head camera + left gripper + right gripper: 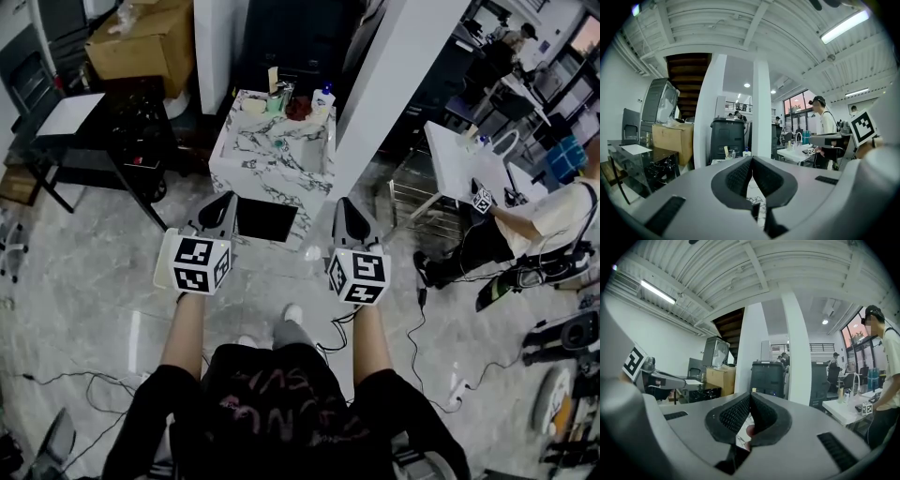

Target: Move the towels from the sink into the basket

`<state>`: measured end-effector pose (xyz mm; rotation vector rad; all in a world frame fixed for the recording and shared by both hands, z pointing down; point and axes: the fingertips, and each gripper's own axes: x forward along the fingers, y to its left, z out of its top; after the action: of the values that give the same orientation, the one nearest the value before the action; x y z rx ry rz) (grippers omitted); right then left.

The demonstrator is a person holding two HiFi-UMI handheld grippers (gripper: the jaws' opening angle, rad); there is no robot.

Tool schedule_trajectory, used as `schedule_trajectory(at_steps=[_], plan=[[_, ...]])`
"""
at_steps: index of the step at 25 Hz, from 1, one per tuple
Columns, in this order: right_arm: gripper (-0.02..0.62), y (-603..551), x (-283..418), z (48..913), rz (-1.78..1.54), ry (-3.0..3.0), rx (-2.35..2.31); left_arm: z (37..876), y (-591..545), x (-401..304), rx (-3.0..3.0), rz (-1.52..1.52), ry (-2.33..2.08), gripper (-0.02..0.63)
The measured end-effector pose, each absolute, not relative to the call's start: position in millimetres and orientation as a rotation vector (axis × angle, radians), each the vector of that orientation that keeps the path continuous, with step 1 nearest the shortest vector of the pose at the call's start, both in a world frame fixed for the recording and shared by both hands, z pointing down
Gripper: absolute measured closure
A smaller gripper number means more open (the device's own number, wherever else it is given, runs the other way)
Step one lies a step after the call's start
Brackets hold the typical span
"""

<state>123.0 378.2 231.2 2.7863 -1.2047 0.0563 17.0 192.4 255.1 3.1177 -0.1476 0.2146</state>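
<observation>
Squarely ahead: sink counter midway between two shut tongs

Holds the left tongs pressed together, pad tips meeting and nothing pinched, aimed roughly level over the floor. Shows only a sliver of marble under the closed pads in the left gripper view.

Finds the marble counter straight ahead of both hands and well apart from either, with the sink sunk into its top and bottles along the back edge. Cannot make out the towels as such from this far off; picks up only a small greenish scrap down in the sink. Sets a dark square shape against the counter's front at floor level, directly between the two tongs in the head view; may be the basket, cannot say.

Holds the right tongs likewise closed on nothing, just beside the white pillar.

Puts neither hand nearer, by this reading: lies dead centre, forward of and a little lower than both. Probably calls for a walk up to the counter first, then spreading one pair of tongs and dipping over the front rim into the sink. Gives no long axis for any towel at this range, so leaves wrist angle to be chosen once close.

Leaves another person far off to the right, well clear of the path.
</observation>
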Motion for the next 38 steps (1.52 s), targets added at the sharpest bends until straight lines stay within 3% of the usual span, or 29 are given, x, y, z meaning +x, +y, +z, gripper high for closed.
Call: schedule_trajectory(at_steps=[10,30,38], plan=[[0.58,360,172,246,0.08,-1.194,2.801,270,170,65,3.109,0.249,-0.141,0.589],[0.58,316,377,270,0.169,-1.284,2.806,287,127,261,3.106,0.37,-0.221,0.589],[0.58,316,429,279,0.195,-1.327,2.796,288,132,311,3.127,0.408,-0.255,0.589]])
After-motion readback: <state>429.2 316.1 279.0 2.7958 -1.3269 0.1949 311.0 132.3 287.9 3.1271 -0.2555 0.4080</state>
